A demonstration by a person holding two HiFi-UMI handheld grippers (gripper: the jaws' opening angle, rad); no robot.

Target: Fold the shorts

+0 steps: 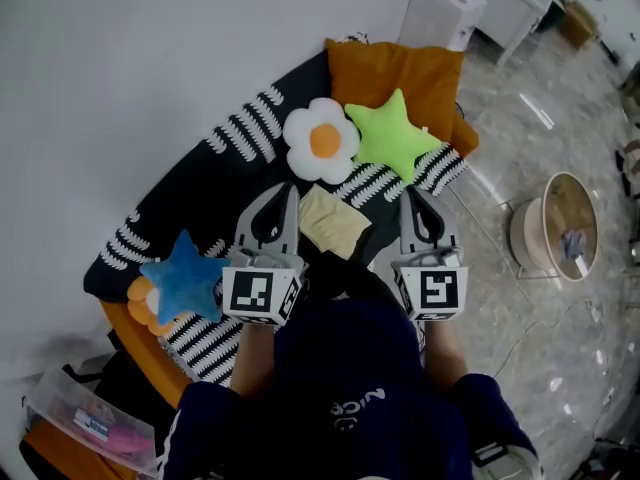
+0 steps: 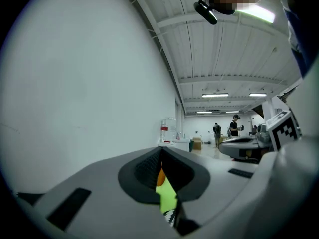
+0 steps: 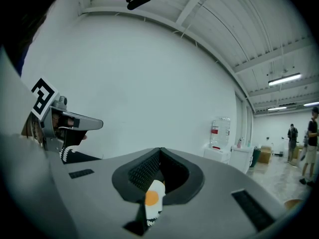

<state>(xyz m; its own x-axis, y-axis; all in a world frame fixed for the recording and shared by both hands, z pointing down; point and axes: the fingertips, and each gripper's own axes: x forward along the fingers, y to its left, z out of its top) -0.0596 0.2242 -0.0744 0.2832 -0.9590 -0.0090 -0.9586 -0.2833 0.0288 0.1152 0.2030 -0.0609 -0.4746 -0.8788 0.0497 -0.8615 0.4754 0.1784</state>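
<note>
While both tools hang with jaws pressed together and nothing in them, the shorts lie as a pale yellow folded packet on the striped blanket. They sit between the left gripper and the right gripper, just on the near side of the flower cushion and the green star.

On the floor to the right stands a round tub holding a small blue-grey thing too small to make out. At the near left, a clear box holds something pink.

The person's cap hides the blanket's near edge. A blue star covers most of an orange flower.
</note>
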